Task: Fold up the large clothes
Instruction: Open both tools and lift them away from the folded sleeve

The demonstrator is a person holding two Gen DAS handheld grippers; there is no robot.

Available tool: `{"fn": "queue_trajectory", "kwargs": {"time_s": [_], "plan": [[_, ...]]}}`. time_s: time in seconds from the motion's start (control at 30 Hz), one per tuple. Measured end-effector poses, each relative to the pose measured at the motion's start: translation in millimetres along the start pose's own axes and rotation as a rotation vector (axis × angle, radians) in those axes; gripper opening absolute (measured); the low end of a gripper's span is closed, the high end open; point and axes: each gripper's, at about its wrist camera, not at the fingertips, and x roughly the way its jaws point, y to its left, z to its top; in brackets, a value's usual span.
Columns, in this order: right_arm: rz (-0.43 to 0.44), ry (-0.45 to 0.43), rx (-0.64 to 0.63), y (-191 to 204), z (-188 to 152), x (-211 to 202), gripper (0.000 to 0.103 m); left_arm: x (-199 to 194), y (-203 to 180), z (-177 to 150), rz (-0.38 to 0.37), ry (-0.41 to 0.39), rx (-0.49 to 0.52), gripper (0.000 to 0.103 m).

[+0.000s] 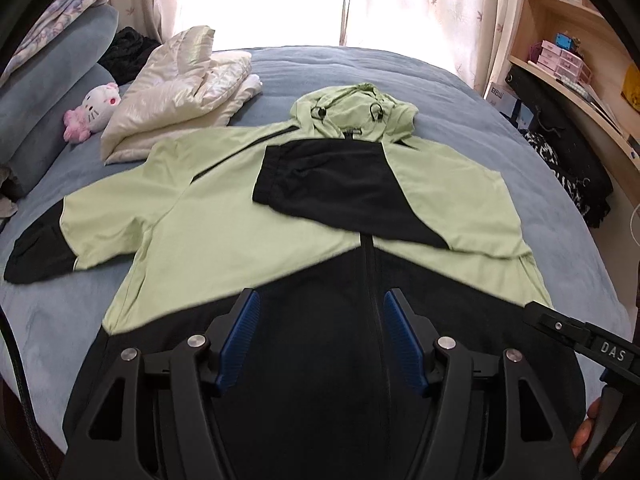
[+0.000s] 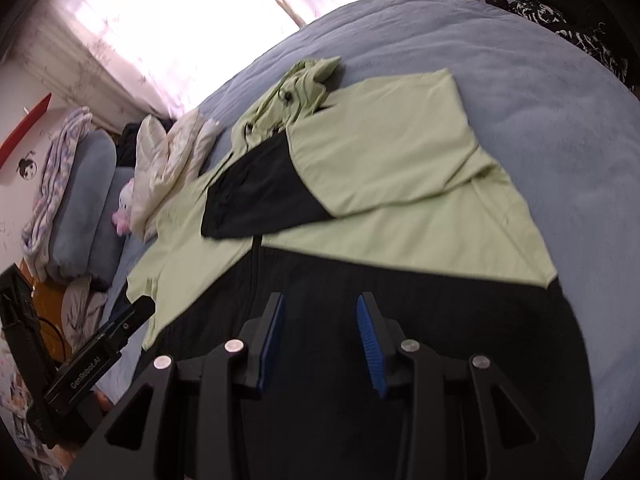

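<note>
Left wrist view: a green-and-black jacket [image 1: 224, 216] lies flat on the bed [image 1: 460, 92], one sleeve [image 1: 344, 192] folded across its chest. Both the left gripper [image 1: 321, 342] and right gripper [image 2: 321, 342] hover with jaws apart, empty. Thin, slippery fabric may let that sleeve slide loose if the hem is tugged.

White letters "DAS" stand on the black plastic body of the right gripper [image 1: 610, 356], seen at the lower right edge of the left wrist view. "GenRobot.AI", also in white, runs along the black housing of the left gripper [image 2: 86, 376] at the lower left of the right wrist view. Print on the white cardboard box [image 1: 498, 94] below the wooden shelf is too small to read.
</note>
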Motion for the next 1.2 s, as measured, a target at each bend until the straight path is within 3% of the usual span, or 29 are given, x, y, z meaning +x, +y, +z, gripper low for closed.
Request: {"fn": "queue_trajectory", "kwargs": {"time_s": [0.1, 0.23, 0.37, 0.5, 0.9, 1.2], "plan": [[0.001, 0.018, 0.0, 3, -13, -2, 0.037, -5, 2, -16, 0.0, 0.021, 0.008, 0.063], [-0.093, 0.038, -0.05, 12, -28, -2, 0.037, -8, 6, -32, 0.009, 0.039, 0.018, 0.063], [-0.126, 0.062, -0.108, 26, -45, -1, 0.037, -15, 18, -41, 0.012, 0.043, 0.012, 0.064], [-0.154, 0.074, -0.183, 45, -59, 1, 0.037, -24, 34, -45, 0.009, 0.037, -0.011, 0.071], [-0.159, 0.076, -0.434, 129, -85, 18, 0.038, -45, 100, -45, 0.013, -0.012, -0.128, 0.074], [-0.127, 0.079, -0.548, 183, -89, 41, 0.038, -39, 161, -40, 0.015, -0.019, -0.234, 0.074]]}}
